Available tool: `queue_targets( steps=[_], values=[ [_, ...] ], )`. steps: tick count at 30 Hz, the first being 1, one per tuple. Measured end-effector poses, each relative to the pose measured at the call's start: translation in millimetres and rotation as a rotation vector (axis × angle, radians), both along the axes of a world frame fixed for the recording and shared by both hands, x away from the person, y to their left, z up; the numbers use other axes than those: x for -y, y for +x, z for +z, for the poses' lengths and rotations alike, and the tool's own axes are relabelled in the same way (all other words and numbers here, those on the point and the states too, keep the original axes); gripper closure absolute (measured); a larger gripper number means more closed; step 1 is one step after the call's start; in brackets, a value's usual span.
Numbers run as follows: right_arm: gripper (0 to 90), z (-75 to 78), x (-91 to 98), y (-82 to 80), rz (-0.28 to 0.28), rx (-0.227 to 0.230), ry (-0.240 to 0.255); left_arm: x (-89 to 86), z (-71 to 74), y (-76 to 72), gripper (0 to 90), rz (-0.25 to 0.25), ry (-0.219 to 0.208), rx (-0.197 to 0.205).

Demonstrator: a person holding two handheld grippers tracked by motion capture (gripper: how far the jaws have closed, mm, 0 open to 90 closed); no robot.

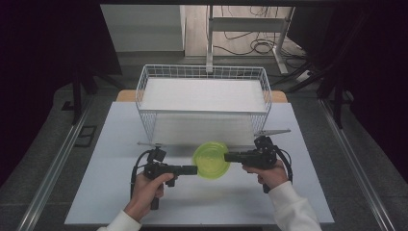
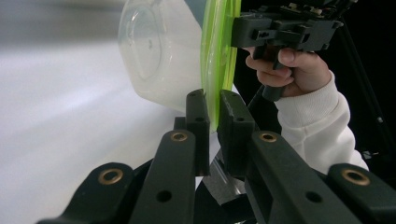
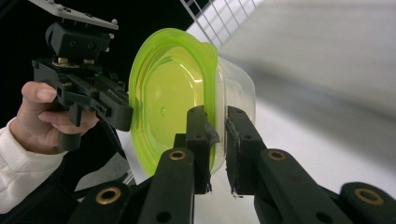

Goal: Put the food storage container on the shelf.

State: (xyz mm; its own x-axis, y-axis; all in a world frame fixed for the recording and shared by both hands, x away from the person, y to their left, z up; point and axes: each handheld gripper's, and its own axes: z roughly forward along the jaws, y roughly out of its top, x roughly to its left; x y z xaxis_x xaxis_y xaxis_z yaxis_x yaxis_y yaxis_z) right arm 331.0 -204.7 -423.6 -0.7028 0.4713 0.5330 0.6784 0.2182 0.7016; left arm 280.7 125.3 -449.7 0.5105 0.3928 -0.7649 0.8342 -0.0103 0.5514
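A clear plastic tub (image 2: 159, 51) with a lime-green lid (image 1: 210, 160) hangs above the white table (image 1: 110, 192), held from both sides. My left gripper (image 1: 195, 169) comes in from the left, and its jaws (image 2: 212, 105) are shut on the lid's thin rim. From the right, my right gripper (image 1: 226, 157) pinches the opposite edge, its jaws (image 3: 217, 119) shut where the lid (image 3: 168, 88) meets the tub (image 3: 236, 88). Each gripper view also catches the other hand and its gripper on the lid's far edge.
A white wire basket (image 1: 144, 91) with a flat white bottom stands just behind the tub, at the far half of the table. Metal rails run along both table sides. A stand and cables lie on the floor beyond.
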Motion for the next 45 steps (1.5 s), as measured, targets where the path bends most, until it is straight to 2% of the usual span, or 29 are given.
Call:
queue_targets(
  steps=[5, 6, 8, 9, 10, 11, 12, 13, 17, 19, 23, 24, 25, 30, 34, 36, 37, 38, 39, 41, 43, 44, 45],
  values=[
    [79.9, 23.2, -4.3, 6.5, -0.011, 0.033, 0.009, -5.8, 24.0, 12.0, 83.9, -0.01, 0.001, 0.031],
    [79.9, 32.9, -6.2, 9.6, -0.015, 0.043, 0.013, -7.1, 29.5, 14.5, 83.8, -0.012, 0.003, 0.039],
    [79.9, 43.3, -8.2, 13.0, -0.019, 0.052, 0.019, -10.9, 46.3, 23.1, 83.9, -0.014, 0.001, 0.062],
    [79.9, 43.3, -8.2, 13.0, -0.019, 0.052, 0.019, -10.9, 46.3, 23.1, 83.9, -0.014, 0.001, 0.062],
    [79.9, 53.5, -9.7, 17.3, -0.025, 0.053, 0.029, -13.1, 58.1, 30.4, 83.9, -0.014, 0.004, 0.077],
    [79.9, 53.5, -9.7, 17.3, -0.025, 0.053, 0.029, -13.1, 58.1, 30.4, 83.9, -0.014, 0.004, 0.077],
    [79.9, 62.5, -10.7, 23.5, -0.031, 0.062, 0.04, -14.1, 64.3, 34.5, 84.0, -0.015, 0.006, 0.084],
    [79.9, 62.5, -10.7, 23.5, -0.031, 0.062, 0.04, -14.9, 70.3, 39.0, 84.0, -0.015, 0.009, 0.092],
    [79.9, 78.9, -12.7, 40.0, -0.043, 0.062, 0.06, -17.0, 91.3, 58.5, 83.9, -0.016, 0.031, 0.128],
    [79.9, 85.4, -14.5, 49.7, -0.049, 0.067, 0.06, -18.9, 98.1, 69.7, 83.9, -0.014, 0.034, 0.129],
    [80.0, 96.7, -18.5, 68.0, -0.065, 0.07, 0.057, -23.5, 106.4, 94.2, 84.0, -0.014, 0.021, 0.121],
    [80.1, 102.0, -20.5, 77.4, -0.074, 0.068, 0.054, -24.2, 111.1, 104.6, 84.0, -0.008, 0.023, 0.119],
    [80.1, 102.0, -20.5, 77.4, -0.074, 0.068, 0.054, -24.2, 111.1, 104.6, 84.0, -0.008, 0.023, 0.119],
    [80.3, 112.9, -25.2, 101.3, -0.102, 0.043, 0.046, -27.0, 121.4, 130.1, 84.0, 0.003, 0.041, 0.113],
    [80.4, 114.1, -27.4, 109.6, -0.109, 0.031, 0.039, -29.2, 120.3, 140.4, 84.0, -0.004, 0.034, 0.094],
    [80.5, 111.3, -28.4, 116.6, -0.119, 0.006, 0.034, -29.5, 115.6, 150.0, 84.0, -0.005, 0.034, 0.069],
    [80.5, 111.3, -28.4, 116.6, -0.119, 0.006, 0.034, -29.5, 115.6, 150.0, 84.0, -0.005, 0.034, 0.069],
    [80.5, 108.7, -28.4, 119.4, -0.123, -0.012, 0.035, -30.5, 114.0, 153.1, 84.0, -0.004, 0.009, 0.058],
    [80.5, 107.0, -27.4, 123.6, -0.132, -0.038, 0.057, -30.6, 114.1, 157.4, 83.9, 0.002, 0.002, 0.048],
    [80.5, 108.4, -28.0, 126.0, -0.139, -0.051, 0.049, -30.6, 115.0, 159.4, 84.0, 0.0, 0.007, 0.041],
    [80.3, 110.1, -28.4, 129.6, -0.149, -0.08, 0.045, -30.6, 116.3, 166.2, 83.9, 0.009, -0.001, 0.0],
    [80.3, 110.1, -28.4, 129.6, -0.149, -0.08, 0.045, -30.6, 116.3, 166.2, 83.8, 0.009, -0.001, 0.0],
    [80.1, 111.0, -29.0, 131.8, -0.157, -0.098, 0.044, -30.7, 116.6, 168.7, 83.8, 0.016, -0.004, -0.017]
  ],
)
